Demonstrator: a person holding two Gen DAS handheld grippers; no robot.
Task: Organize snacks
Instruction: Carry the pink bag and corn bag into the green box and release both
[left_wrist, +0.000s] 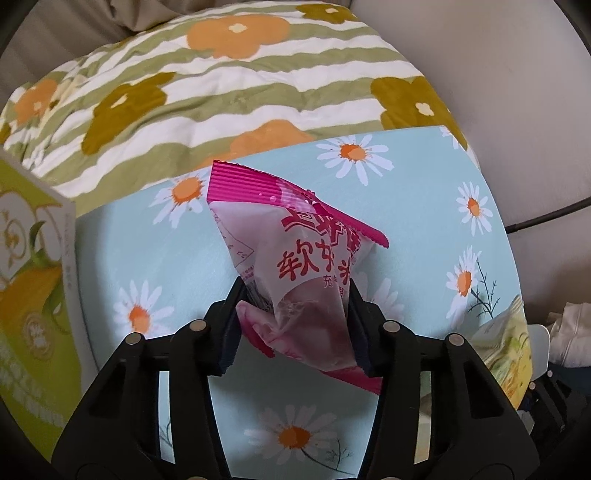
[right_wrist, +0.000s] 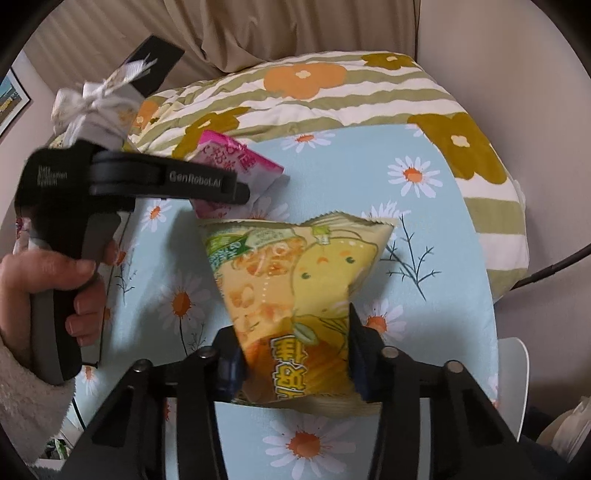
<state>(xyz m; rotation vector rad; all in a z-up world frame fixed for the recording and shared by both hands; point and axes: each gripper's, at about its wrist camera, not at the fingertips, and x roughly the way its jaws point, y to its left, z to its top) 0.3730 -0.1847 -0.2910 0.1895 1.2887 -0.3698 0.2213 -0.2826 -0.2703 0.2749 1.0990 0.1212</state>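
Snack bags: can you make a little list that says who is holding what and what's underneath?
left gripper: shut on pink snack packet
right gripper: shut on yellow snack bag
surface: daisy-print tabletop
behind: flower-striped quilt
left edge: green box
person: hand grips the left tool's handle

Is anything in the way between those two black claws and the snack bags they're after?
Nothing visible. The left gripper is already shut on the pink bag, and the right gripper is shut on the yellow bag. Both bags sit directly between the pads above the daisy table.
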